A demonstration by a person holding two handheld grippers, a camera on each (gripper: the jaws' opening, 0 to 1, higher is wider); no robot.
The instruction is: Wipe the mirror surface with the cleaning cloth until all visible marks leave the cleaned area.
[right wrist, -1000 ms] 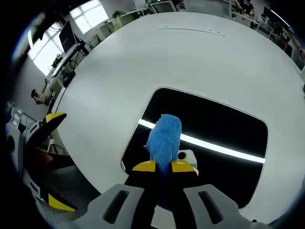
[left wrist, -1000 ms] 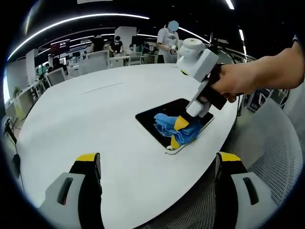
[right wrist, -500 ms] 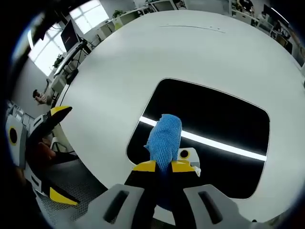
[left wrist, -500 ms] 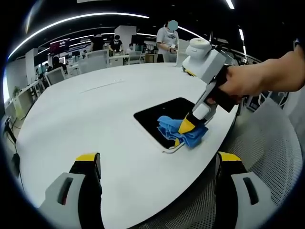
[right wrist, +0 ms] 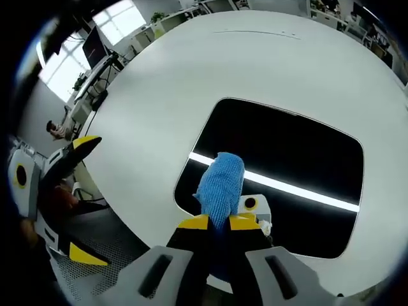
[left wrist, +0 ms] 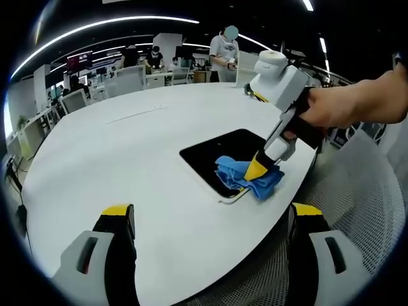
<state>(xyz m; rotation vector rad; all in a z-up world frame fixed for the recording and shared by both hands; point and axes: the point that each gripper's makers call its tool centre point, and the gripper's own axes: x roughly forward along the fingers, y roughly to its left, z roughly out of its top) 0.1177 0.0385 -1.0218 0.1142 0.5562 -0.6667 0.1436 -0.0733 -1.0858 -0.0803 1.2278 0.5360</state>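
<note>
The right gripper is clamped on the blue cloth at the mirror's near edge. The unwiped glass lies ahead of it. The left gripper, jaws apart, waits well aside.

The right gripper has its jaws clamped together, while the left gripper jaws stand wide apart.

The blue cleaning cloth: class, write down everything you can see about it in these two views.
The blue cleaning cloth is a nubbly, microfibre-looking rag, bunched into folds rather than spread flat. The right hand-held gripper has its yellow-tipped jaws shut on it, so a rounded tuft sticks out past them. In the left gripper view the cloth rests on the near edge of the dark mirror, part of it lapping over the rim onto the white table.
</note>
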